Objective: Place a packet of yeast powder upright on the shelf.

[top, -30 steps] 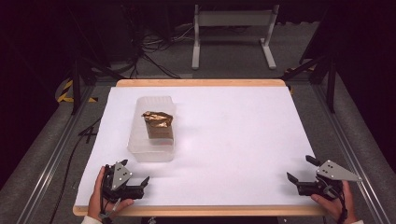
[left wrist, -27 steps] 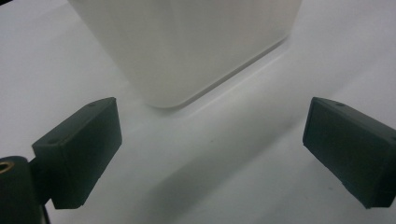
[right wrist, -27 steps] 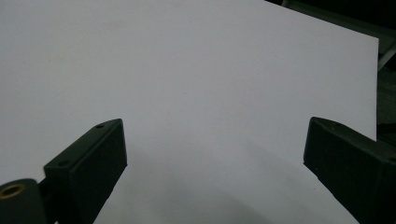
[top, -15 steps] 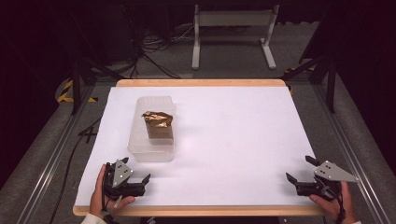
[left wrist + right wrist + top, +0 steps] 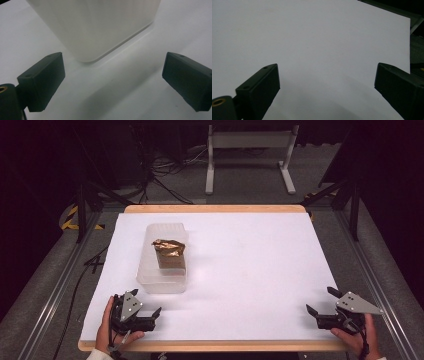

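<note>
- Translucent plastic container [image 5: 163, 262] sits at approx 10 o'clock of desk [image 5: 250, 270]; crumpled gold-brown foil packet [image 5: 170, 253] inside, upright-ish.
- Left hand-held gripper [image 5: 150, 312] at 7 o'clock, jaws spread wide, nothing between; near container's front corner, not touching. Left gripper view: container [image 5: 100, 27] wall dead ahead, close.
- Right hand-held gripper [image 5: 320, 312] at 5 o'clock, jaws apart, empty, well apart from container; faces bare white desk [image 5: 312, 37].
- Step, prob.: approach, pre-grasp.
- Next calls for: left advancing to 12, squaring on container wall, w/ right steadying or reaching packet.
</note>
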The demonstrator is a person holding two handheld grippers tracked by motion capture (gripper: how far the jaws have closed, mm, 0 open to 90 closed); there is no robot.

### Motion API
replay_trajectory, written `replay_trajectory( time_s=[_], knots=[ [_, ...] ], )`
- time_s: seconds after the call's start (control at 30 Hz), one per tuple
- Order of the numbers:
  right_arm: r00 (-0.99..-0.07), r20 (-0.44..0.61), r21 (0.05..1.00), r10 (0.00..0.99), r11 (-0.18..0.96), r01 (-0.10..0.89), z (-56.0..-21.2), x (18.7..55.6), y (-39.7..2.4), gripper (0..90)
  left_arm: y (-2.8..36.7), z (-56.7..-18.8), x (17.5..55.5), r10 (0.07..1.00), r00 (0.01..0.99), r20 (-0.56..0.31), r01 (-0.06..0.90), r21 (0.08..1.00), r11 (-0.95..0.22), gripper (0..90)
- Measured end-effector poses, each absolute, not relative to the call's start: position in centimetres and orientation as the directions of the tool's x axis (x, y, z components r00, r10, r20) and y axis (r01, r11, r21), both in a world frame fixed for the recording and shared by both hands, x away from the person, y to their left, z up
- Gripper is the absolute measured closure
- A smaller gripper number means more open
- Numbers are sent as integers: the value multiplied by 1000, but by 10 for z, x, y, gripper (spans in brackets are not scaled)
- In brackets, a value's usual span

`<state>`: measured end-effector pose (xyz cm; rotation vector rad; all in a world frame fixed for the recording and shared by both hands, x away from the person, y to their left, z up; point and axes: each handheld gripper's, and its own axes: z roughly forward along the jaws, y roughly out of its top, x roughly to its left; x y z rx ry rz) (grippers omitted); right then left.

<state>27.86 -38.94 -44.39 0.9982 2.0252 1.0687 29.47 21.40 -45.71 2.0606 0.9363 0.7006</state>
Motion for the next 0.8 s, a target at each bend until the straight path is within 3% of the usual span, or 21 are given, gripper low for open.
replay_trajectory(
  time_s=[0.8],
  knots=[
    [-522,-176,862,835,387,329,-444,279,-390,66,212,-458,297,786,597,160,388,800,-458,55]
  ],
)
